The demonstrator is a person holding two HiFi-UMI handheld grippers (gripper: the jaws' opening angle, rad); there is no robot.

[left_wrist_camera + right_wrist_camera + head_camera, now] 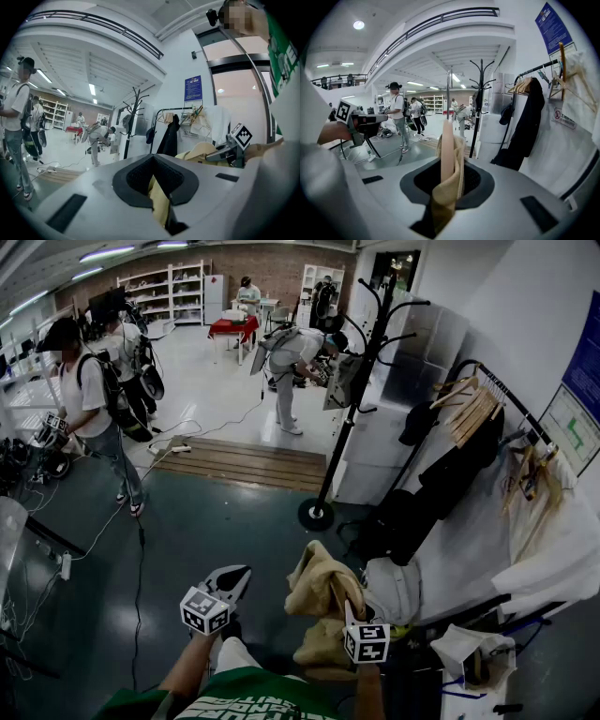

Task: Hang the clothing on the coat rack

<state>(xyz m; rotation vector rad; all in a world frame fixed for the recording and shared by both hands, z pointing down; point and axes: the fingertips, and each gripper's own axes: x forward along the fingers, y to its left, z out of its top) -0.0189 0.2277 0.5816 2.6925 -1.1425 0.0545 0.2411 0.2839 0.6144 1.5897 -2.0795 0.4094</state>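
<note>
Left hand-held gripper [157, 183]: nearest to the wearer, well short of the coat rack [360, 371] and left of its line. The jaws were pinched on a narrow fold of the tan garment [319, 585] that ran down through their notch. The head view was too dim to show how that fold joined the main bundle, so it was probably a trailing edge.

Right hand-held gripper [448, 174]: beside the left one, on the side nearer the coat rack's base. The jaws were clamped on a bunched fold of the same garment, with a pale pink band standing upright between the pads.

Tan garment: held low between the two grippers as a crumpled bundle, short of the coat rack and touching none of its hooks.

White bag [394, 589]: on the floor just right of the garment.

Coat rack: black and upright on a round foot, with curved hooks at the top and a grey item hanging from one of them.

Clothes rail [487, 381]: right of the coat rack against the white wall, carrying wooden hangers [473, 413] and a dark coat [450, 474].

Wooden platform [239, 462]: flat on the floor, left of the coat rack's foot.

Person in a cap [89, 399]: standing far left of the coat rack.

Person bending over [291, 357]: beyond the platform, just left of the coat rack's pole.

Red bench [234, 328] and shelving [173, 292]: farthest back.
</note>
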